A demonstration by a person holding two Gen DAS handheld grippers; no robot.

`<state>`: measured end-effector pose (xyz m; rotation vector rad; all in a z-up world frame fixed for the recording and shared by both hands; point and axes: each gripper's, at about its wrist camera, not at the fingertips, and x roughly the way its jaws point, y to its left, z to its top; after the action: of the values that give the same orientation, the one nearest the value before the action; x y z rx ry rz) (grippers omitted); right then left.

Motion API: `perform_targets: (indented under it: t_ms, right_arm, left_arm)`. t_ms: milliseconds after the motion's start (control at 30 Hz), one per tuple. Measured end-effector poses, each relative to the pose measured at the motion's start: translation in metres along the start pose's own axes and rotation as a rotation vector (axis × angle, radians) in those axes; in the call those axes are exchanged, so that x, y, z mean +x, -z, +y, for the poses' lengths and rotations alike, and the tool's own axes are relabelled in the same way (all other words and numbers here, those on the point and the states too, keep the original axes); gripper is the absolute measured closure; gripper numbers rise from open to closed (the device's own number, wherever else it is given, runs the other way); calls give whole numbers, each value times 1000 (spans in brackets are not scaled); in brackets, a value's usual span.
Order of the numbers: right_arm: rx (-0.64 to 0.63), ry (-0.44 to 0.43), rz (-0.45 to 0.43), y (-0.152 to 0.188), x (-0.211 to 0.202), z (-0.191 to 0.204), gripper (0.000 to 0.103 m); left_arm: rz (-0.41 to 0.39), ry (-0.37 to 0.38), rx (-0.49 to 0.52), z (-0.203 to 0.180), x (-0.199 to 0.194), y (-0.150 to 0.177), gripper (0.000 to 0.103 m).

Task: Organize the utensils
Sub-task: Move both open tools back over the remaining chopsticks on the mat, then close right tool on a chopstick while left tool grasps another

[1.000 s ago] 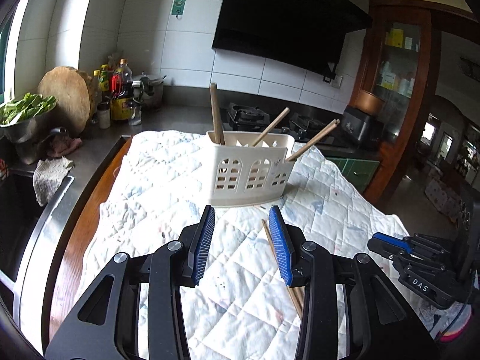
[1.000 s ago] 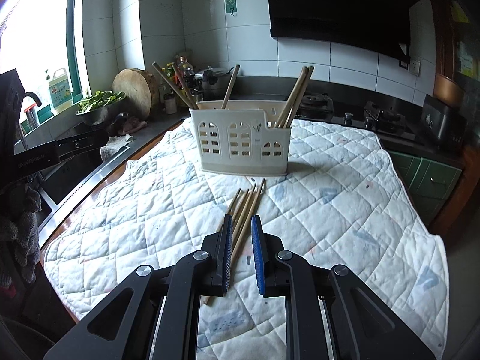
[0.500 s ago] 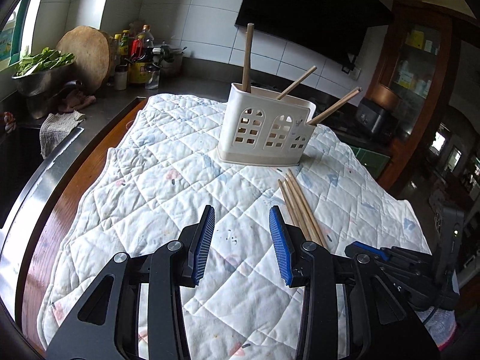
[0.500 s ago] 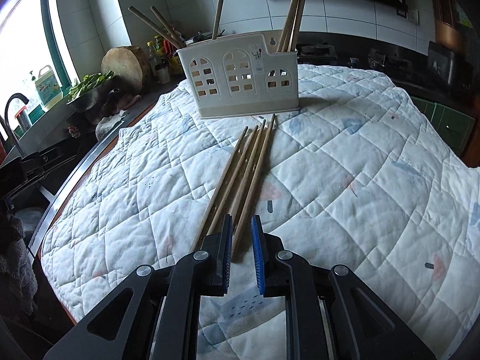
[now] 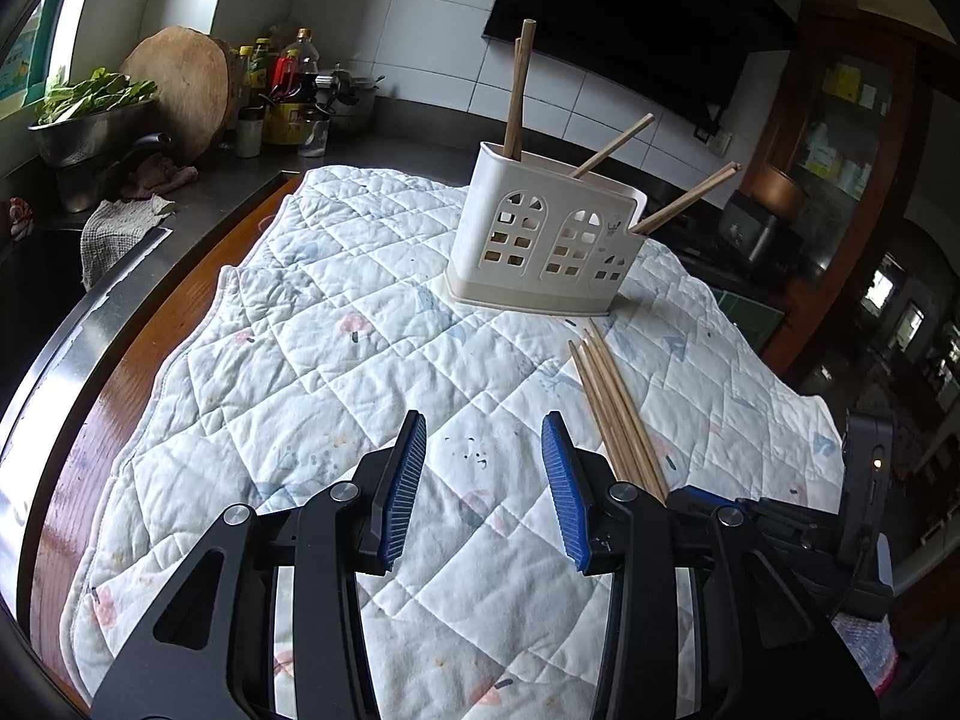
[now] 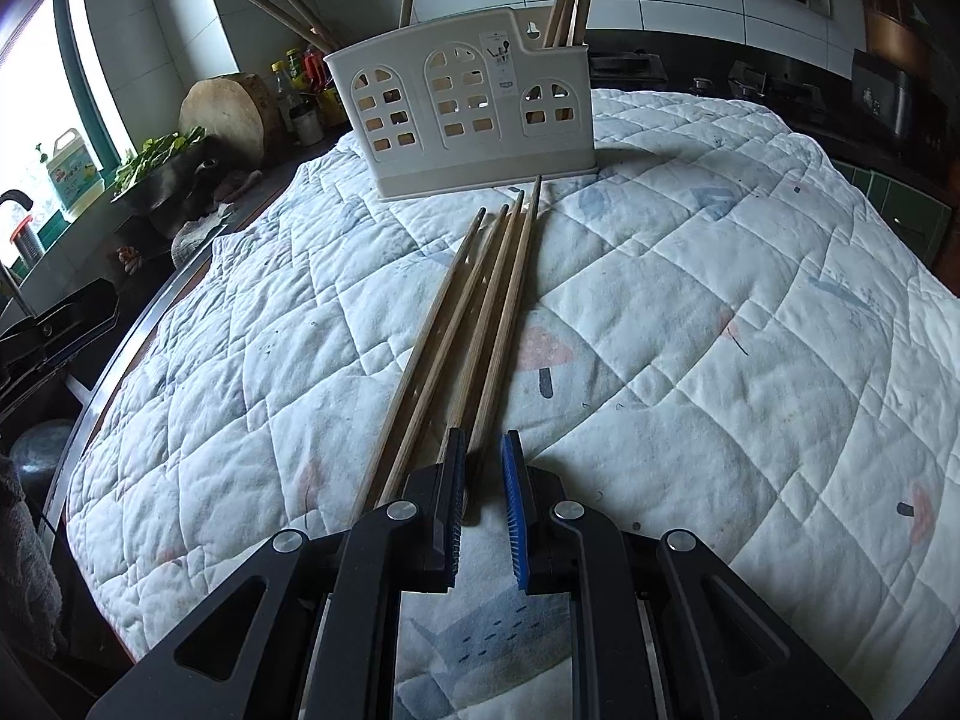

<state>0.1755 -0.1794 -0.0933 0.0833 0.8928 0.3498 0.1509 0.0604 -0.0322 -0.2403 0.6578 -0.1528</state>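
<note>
Several loose wooden chopsticks (image 6: pixel 480 324) (image 5: pixel 612 402) lie side by side on the white quilted cloth (image 6: pixel 690 312), in front of a cream utensil holder (image 6: pixel 468 120) (image 5: pixel 540 240) that has more chopsticks standing in it. My right gripper (image 6: pixel 483 462) hovers low over the near ends of the loose chopsticks. Its jaws are almost together with only a narrow slit, and the rightmost stick's end runs in under that slit. I see nothing clamped. My left gripper (image 5: pixel 483 456) stands open over bare cloth, left of the chopsticks, with nothing between its fingers.
A counter at the left holds a round wooden board (image 5: pixel 180 84), bottles (image 5: pixel 288 78), a metal bowl of greens (image 5: pixel 90 114) and rags (image 5: pixel 120 222). A sink edge (image 5: pixel 72 324) runs along the left. The stove (image 6: pixel 768 90) and a dark cabinet (image 5: pixel 840 150) are behind.
Both grippers have sunk toward the cloth. The right one has come in over the near ends of the loose chopsticks. Neither gripper's jaw gap has visibly changed.
</note>
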Motion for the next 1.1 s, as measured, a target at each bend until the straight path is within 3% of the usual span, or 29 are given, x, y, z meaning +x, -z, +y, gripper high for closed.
perform_targets:
  t_ms: [300, 533, 1100]
  right_arm:
    - [-47, 69, 3, 2, 8, 10, 93]
    - [-5, 37, -19, 2, 2, 1, 96]
    - [26, 22, -154, 4, -66, -21, 96]
  left_arm:
    - [27, 17, -3, -4, 10, 4, 62]
    - [59, 25, -12, -4, 20, 8, 62]
    - [234, 161, 48, -63, 56, 53, 63]
